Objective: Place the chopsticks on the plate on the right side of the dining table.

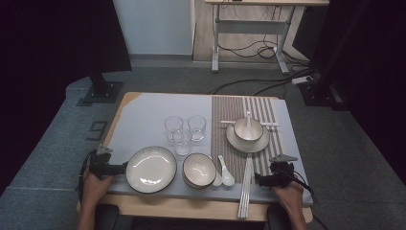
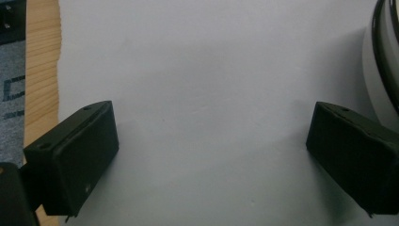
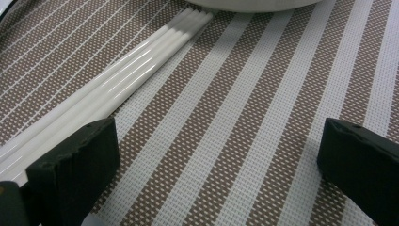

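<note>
Chopsticks point(image 3: 108, 89), white, lying in a bundle on striped placemat point(image 3: 244, 117), just off the left jaw of right gripper point(image 3: 216, 165); jaws of that gripper set wide apart, nothing between them but bare mat; chopsticks beside the left jaw, contact not determinable; far ends of the sticks running up to the rim of a white plate point(image 3: 254, 5) ahead of the jaws. Same bundle in high view point(image 1: 246, 184) lying lengthwise just left of right gripper point(image 1: 269, 178), near ends overhanging the table's front edge; right hand point(image 1: 287, 194) behind the tool.

Left gripper point(image 2: 211, 150) resting over plain grey cloth point(image 2: 197, 70); jaws wide apart, nothing held; large plate point(image 2: 383, 61) with dark rim close beside the right jaw, whether touching not determinable; wooden table edge point(image 2: 42, 70) beyond the left jaw. In high view, left gripper point(image 1: 115, 168) pointing toward large plate point(image 1: 151, 169), left hand point(image 1: 93, 187) behind it.

Between the two tools: empty bowl point(image 1: 198, 170) just right of the large plate; two white spoons point(image 1: 224, 173) beside that bowl, near the chopsticks. Further ahead of the tools: three glasses point(image 1: 184, 130) clustered on the cloth; bowl with spoon point(image 1: 248, 128) seated on the white plate, a second chopstick pair point(image 1: 270, 124) crosswise behind it.
</note>
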Motion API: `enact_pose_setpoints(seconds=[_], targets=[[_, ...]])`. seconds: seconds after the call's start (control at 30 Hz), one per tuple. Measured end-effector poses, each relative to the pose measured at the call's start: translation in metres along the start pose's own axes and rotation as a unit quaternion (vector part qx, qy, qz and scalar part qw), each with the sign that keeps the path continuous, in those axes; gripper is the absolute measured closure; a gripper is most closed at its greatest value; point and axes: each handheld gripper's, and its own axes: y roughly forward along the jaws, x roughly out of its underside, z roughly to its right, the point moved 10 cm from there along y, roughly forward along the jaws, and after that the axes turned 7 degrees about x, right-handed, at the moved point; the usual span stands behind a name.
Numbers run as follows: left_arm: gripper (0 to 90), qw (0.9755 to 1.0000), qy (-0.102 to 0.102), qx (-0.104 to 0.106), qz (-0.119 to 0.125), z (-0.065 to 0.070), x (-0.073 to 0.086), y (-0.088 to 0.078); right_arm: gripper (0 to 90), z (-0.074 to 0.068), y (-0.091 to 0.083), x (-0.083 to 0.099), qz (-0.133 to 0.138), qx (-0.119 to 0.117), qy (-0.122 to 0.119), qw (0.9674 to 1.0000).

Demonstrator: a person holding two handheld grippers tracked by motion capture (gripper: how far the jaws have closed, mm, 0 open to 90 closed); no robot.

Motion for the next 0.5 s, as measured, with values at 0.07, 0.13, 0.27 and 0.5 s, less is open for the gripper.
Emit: enact_pose_setpoints(seconds=[0.07, 0.13, 0.27, 0.5], targets=[[2.5, 1.0, 0.0, 0.0, 0.0, 0.0, 0.0, 0.0, 0.0, 0.0006, 0.0009, 0.0001, 0.007, 0.003, 0.0, 1.0], [2.5, 1.0, 0.0, 0.0, 0.0, 0.0, 0.0, 0.0, 0.0, 0.0006, 0.001, 0.0001, 0.008, 0.004, 0.0, 1.0], [2.5, 1.0, 0.0, 0.0, 0.0, 0.0, 0.0001, -0.0001, 0.0, 0.0006, 0.0011, 0.0004, 0.009, 0.005, -0.001, 1.0], [2.4, 1.0, 0.001, 0.0, 0.0, 0.0, 0.0001, 0.0, 0.0, 0.0006, 0.001, 0.0006, 0.009, 0.004, -0.001, 1.0]])
